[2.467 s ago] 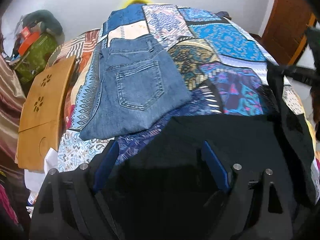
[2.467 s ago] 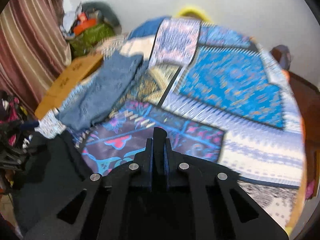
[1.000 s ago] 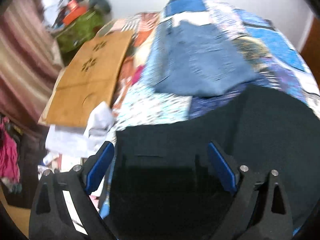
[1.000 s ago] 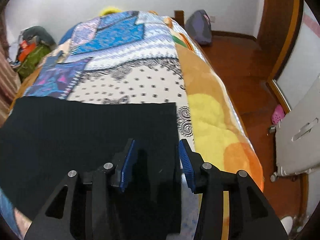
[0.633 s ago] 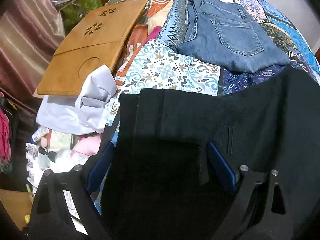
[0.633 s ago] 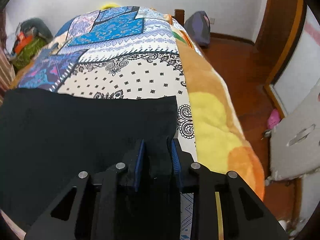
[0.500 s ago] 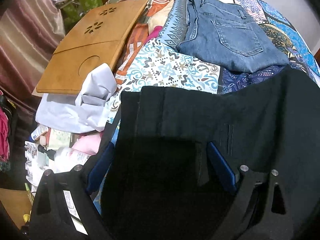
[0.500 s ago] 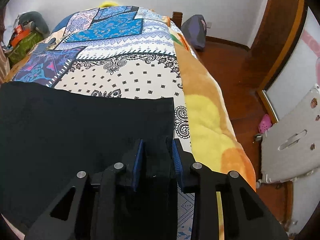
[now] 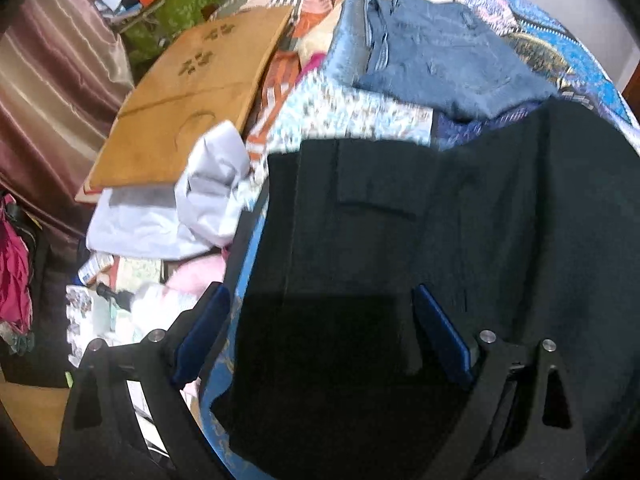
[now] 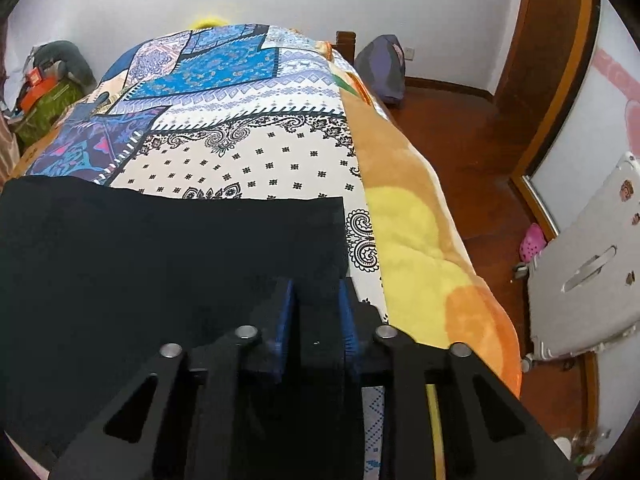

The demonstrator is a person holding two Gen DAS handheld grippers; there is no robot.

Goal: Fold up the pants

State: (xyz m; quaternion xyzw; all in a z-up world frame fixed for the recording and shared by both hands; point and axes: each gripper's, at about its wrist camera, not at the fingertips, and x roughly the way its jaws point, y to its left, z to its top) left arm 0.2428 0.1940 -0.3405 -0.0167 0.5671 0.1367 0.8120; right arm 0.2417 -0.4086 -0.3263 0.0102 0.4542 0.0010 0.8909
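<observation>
Here we see the right gripper (image 10: 314,300) pinching the hem corner of the black pants (image 10: 160,248), which lie spread across the patterned bedspread (image 10: 256,148). Our left gripper (image 9: 320,328) hangs spread wide over their waist end, folded jeans (image 9: 448,68) beyond.

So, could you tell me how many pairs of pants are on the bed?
2: black pants spread near the grippers, folded jeans farther up the bed. Others may be hidden.
</observation>
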